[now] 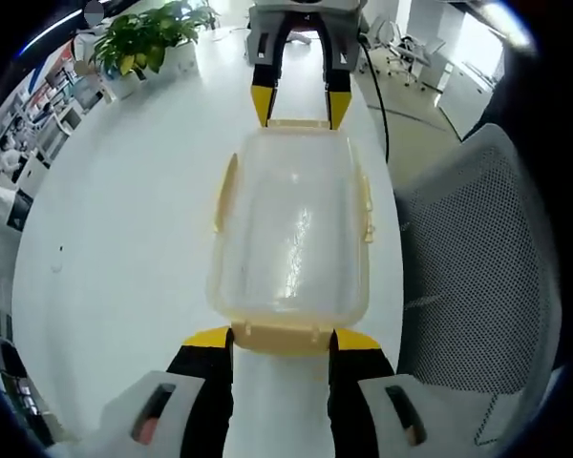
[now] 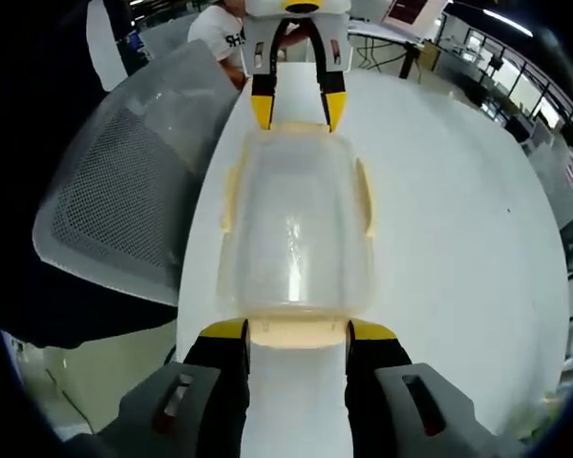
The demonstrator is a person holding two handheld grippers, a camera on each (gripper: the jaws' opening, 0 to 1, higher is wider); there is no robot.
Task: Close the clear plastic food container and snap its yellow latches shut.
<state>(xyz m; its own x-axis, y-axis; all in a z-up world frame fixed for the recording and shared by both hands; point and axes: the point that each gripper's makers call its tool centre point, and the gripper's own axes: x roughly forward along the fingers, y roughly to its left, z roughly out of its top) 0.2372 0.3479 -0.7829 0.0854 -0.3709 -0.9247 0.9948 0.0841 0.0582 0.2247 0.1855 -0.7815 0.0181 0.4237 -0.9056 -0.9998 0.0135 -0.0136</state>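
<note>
The clear plastic container (image 1: 291, 229) lies on the white table (image 1: 124, 239) with its lid resting on top. Pale yellow latches (image 1: 224, 191) run along its long sides and stand out a little. My left gripper (image 1: 282, 339) is open, its yellow fingertips (image 1: 210, 337) flanking the near end latch (image 1: 282, 334). At the far end my right gripper (image 1: 299, 105) is open astride the other end latch (image 1: 299, 124). The right gripper view shows the container (image 2: 296, 229) from the opposite end. There my right gripper (image 2: 298, 332) straddles the end latch (image 2: 298, 331), and the left gripper (image 2: 293, 107) stands opposite.
A grey mesh chair (image 1: 477, 267) stands close beside the table edge next to the container, and its back (image 2: 124, 191) fills the left of the right gripper view. A potted plant (image 1: 148, 43) sits at the far end of the table. A person in a white shirt (image 2: 220, 29) is behind.
</note>
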